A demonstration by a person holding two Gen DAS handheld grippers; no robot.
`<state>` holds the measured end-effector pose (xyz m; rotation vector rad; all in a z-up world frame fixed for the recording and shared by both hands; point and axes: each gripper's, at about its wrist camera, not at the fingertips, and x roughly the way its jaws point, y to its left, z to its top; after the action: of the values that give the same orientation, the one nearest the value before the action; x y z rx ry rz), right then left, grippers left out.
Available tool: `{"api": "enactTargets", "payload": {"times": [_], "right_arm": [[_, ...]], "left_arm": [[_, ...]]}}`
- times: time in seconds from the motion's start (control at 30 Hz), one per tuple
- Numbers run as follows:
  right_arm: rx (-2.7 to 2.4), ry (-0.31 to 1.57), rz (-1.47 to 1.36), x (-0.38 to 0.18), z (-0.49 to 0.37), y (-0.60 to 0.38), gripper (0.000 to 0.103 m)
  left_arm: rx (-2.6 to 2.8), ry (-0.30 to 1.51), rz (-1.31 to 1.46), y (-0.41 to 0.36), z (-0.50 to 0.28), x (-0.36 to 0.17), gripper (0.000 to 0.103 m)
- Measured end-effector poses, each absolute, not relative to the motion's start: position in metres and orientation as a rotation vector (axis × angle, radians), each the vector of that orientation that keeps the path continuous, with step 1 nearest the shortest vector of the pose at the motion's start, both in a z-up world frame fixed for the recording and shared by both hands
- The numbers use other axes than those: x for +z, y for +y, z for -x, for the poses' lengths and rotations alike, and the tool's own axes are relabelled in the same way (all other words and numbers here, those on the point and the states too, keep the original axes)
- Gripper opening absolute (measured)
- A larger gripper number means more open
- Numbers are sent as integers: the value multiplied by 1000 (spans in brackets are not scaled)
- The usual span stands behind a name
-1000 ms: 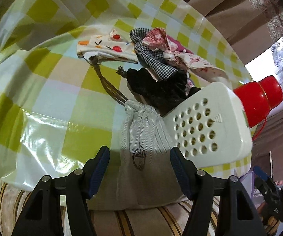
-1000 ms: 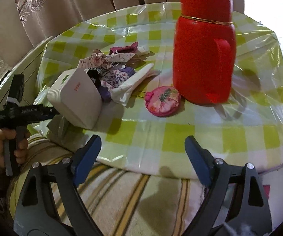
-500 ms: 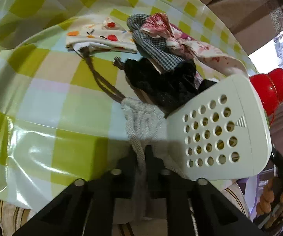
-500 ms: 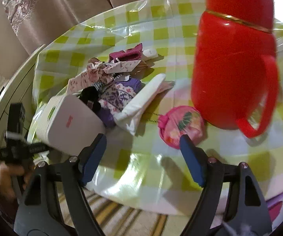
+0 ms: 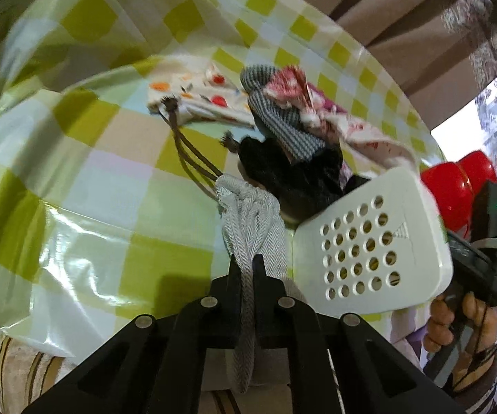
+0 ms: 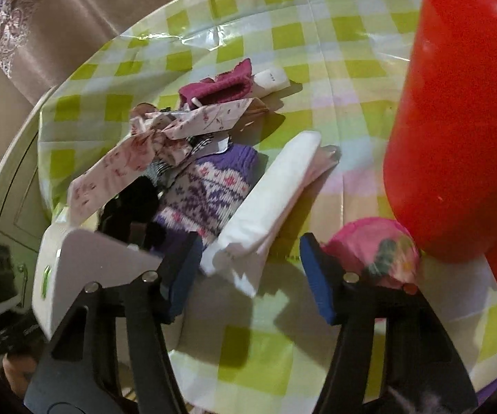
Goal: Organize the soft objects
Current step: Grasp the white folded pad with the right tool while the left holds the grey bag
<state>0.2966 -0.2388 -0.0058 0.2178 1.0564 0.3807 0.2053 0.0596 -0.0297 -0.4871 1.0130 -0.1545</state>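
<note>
My left gripper (image 5: pixel 246 265) is shut on the lower part of a grey herringbone drawstring pouch (image 5: pixel 251 214) at the table's near edge; brown cords trail from its neck. In the right wrist view my right gripper (image 6: pixel 248 269) has its blue-padded jaws closing. The near end of a white folded packet (image 6: pixel 269 200) lies between them, and neither pad touches it. A purple patterned knit (image 6: pixel 210 189) sits just left of the packet. A pink round pouch (image 6: pixel 372 252) lies outside the right finger.
A white perforated box (image 5: pixel 369 241) stands beside the grey pouch. A heap of cloths lies behind it: black (image 5: pixel 289 172), gingham (image 5: pixel 279 117), fruit-print (image 5: pixel 196 100), floral (image 6: pixel 165 134), magenta knit (image 6: pixel 220 86). A tall red flask (image 6: pixel 455 120) stands at the right. The checked tablecloth (image 5: pixel 110 189) is bare at the left.
My left gripper closed from wide open onto the grey pouch. My right gripper moved forward and down toward the heap, its jaws narrowing around the white packet's end.
</note>
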Motion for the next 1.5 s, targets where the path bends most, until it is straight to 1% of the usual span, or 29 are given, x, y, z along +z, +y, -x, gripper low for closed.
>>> {"api": "enactTargets", "payload": {"times": [0.1, 0.17, 0.23, 0.27, 0.57, 1.03, 1.5], "right_arm": [[372, 1065, -224, -13, -308, -234, 59], [367, 1071, -217, -18, -313, -232, 54], [357, 1085, -206, -26, -319, -228, 50], [355, 1089, -200, -29, -320, -227, 45], [378, 1040, -120, -27, -317, -218, 33], [384, 936, -80, 15, -263, -231, 32], [372, 910, -88, 39, -185, -265, 32]], "left_arm": [[-129, 975, 497, 66, -198, -24, 6], [-118, 950, 502, 71, -192, -21, 6], [-113, 937, 508, 73, -190, -19, 6], [-110, 933, 511, 74, -189, -19, 6], [-97, 910, 500, 69, -187, -16, 6], [-55, 852, 503, 71, -163, -2, 6], [-60, 794, 520, 62, -113, 23, 6]]}}
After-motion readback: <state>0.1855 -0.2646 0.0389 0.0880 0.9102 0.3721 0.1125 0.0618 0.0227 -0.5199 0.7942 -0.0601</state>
